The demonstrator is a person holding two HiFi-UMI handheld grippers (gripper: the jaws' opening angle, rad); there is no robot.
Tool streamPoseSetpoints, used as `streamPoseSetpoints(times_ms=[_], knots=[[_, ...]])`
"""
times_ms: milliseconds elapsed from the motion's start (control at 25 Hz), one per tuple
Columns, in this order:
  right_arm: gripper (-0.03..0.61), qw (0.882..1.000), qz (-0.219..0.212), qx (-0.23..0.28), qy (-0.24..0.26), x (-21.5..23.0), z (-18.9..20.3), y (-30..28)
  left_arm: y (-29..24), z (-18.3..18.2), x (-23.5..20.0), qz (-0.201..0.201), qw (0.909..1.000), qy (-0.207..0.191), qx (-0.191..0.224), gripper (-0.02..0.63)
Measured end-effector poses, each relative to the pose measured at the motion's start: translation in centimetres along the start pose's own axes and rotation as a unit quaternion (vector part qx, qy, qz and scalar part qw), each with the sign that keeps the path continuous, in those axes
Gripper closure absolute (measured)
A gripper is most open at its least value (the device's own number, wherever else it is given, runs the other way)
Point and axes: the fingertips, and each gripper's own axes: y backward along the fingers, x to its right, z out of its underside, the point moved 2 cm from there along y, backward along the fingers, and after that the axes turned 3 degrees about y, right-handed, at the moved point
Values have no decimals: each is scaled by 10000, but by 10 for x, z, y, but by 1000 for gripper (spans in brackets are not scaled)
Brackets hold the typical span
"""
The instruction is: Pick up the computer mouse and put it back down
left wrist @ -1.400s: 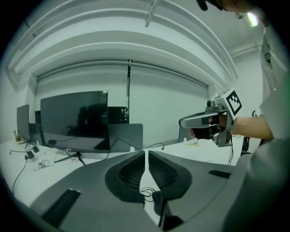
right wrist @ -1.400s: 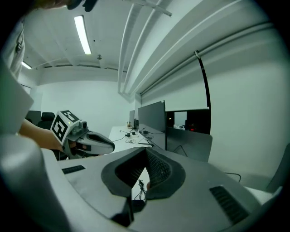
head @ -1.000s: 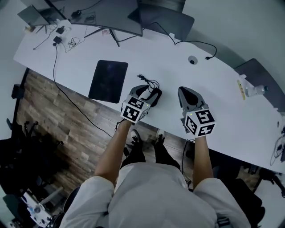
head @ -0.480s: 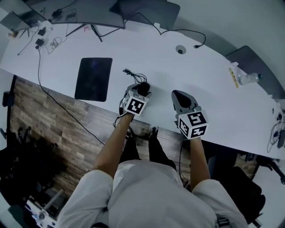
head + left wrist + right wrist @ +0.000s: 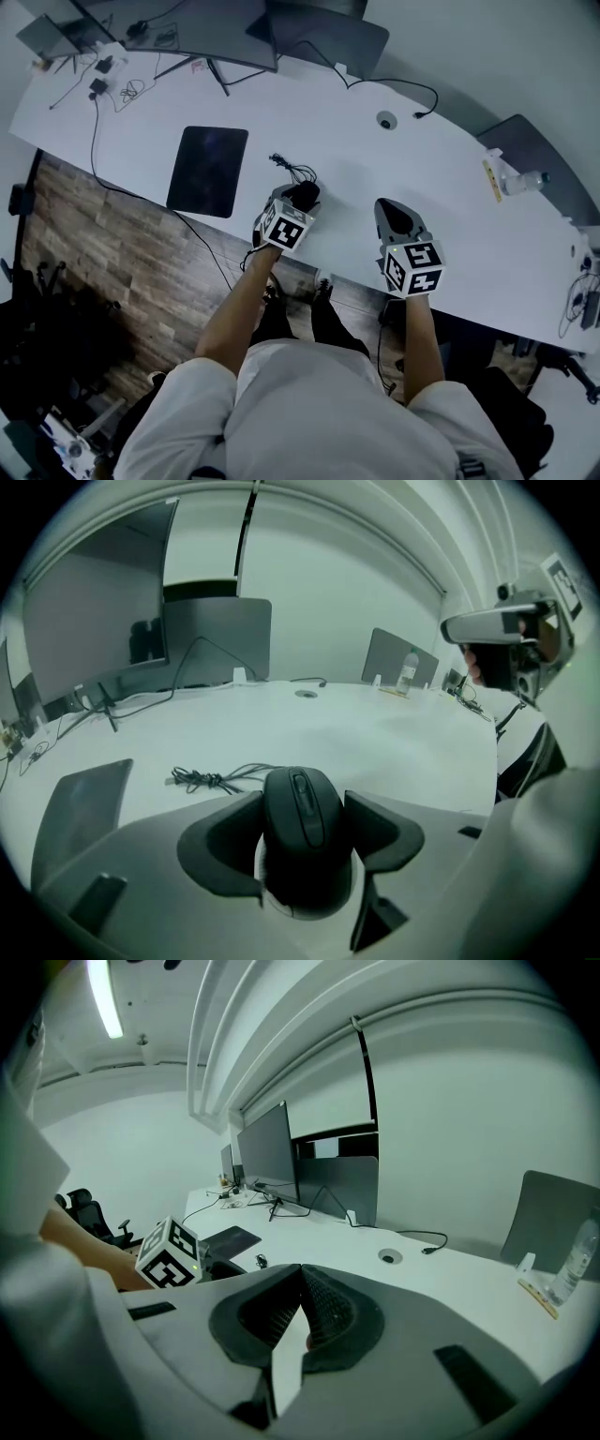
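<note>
Mouse [image 5: 304, 194] near table [image 5: 450, 169] edge, loose between left gripper's [image 5: 303, 803] just-opened jaws; right gripper [image 5: 301, 1274] closed.

One mouse [image 5: 300, 813], one dark pad [image 5: 207, 172], two grippers [image 5: 296, 200] [image 5: 385, 207].

The left gripper [image 5: 298, 199] hides part of the mouse [image 5: 306, 192] in the head view.

computer mouse [image 5: 302, 822]: black | cable [image 5: 292, 170]: black | tabletop [image 5: 375, 159]: white | mouse pad [image 5: 207, 171]: black | floor [image 5: 94, 244]: brown wood planks | left cube [image 5: 285, 228], right cube [image 5: 413, 267]: black-and-white square markers | shirt [image 5: 319, 412]: pale grey | trousers [image 5: 281, 323]: black
</note>
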Motion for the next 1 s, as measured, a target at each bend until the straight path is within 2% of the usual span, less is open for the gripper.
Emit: streamPoseSetpoints(times_ms=[200,360,560,800,1000], knots=[[563,9998,27,186,-81,3,-32,-10,48,-40,-17,-148,9976,-107,664,330],[563,9991,-54,408,53,-7,-68,-18,95,-68,-38,-313,9931,-188,1114,330],[563,9962,-330,737,326,-35,-121,-39,163,-100,-72,-741,9840,-233,1601,331],[563,9881,-771,993,890,-92,-173,-68,232,-107,-125,-1307,9725,-91,1926,330],[563,9824,-1118,1064,1054,-144,-197,-99,267,-85,-182,-1743,9656,242,1915,330]])
